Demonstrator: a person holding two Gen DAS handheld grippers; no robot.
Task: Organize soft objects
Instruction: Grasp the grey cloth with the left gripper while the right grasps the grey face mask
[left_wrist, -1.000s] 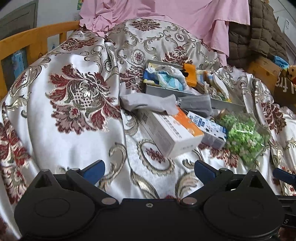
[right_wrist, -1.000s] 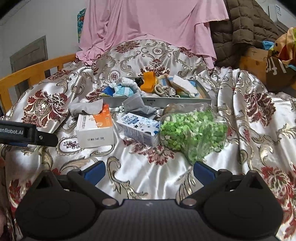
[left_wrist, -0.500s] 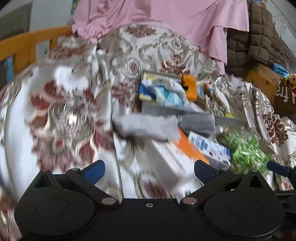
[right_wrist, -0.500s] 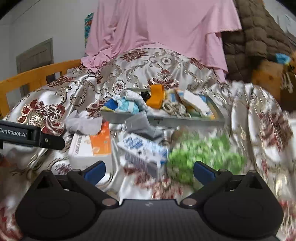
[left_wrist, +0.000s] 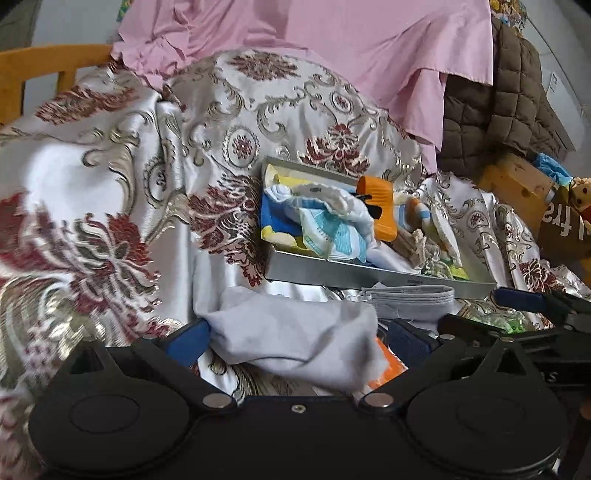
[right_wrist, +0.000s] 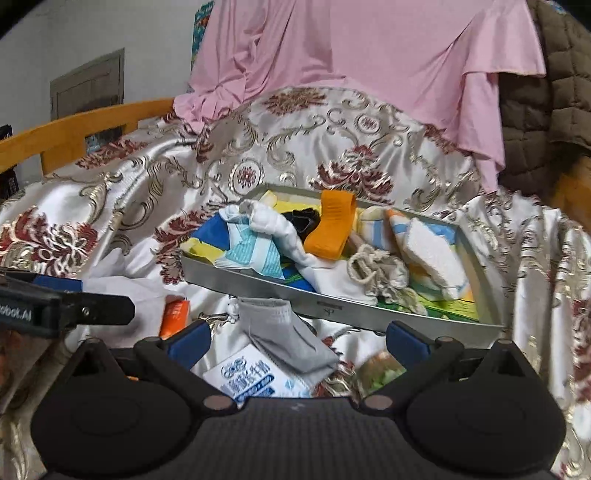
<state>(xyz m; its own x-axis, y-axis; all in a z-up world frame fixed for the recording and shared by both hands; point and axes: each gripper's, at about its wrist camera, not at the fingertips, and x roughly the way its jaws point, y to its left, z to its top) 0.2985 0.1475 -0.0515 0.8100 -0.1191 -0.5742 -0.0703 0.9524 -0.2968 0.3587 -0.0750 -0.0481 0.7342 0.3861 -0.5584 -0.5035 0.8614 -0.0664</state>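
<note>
A pale grey sock (left_wrist: 295, 339) lies crumpled on the patterned satin cover, right between the fingers of my open left gripper (left_wrist: 297, 338). A darker grey sock (right_wrist: 284, 332) lies between the fingers of my open right gripper (right_wrist: 297, 338), draped over a white-and-blue box (right_wrist: 251, 376). Just behind both stands a metal tray (right_wrist: 332, 306) holding socks, cloths, a knotted cord and an orange clip (right_wrist: 332, 229). In the left wrist view the tray (left_wrist: 332, 271) and the darker sock (left_wrist: 410, 295) also show. Neither gripper holds anything.
An orange-and-white box (right_wrist: 175, 314) lies partly under the pale sock. A bag of green bits (right_wrist: 380, 369) sits low right. A wooden rail (right_wrist: 74, 129) runs at the left, pink cloth (right_wrist: 351, 55) hangs behind, and a brown quilted coat (left_wrist: 509, 110) lies at the right.
Both grippers have moved forward and down toward the socks in front of the tray. The pale sock now sits between the left fingers and the grey sock between the right fingers.
</note>
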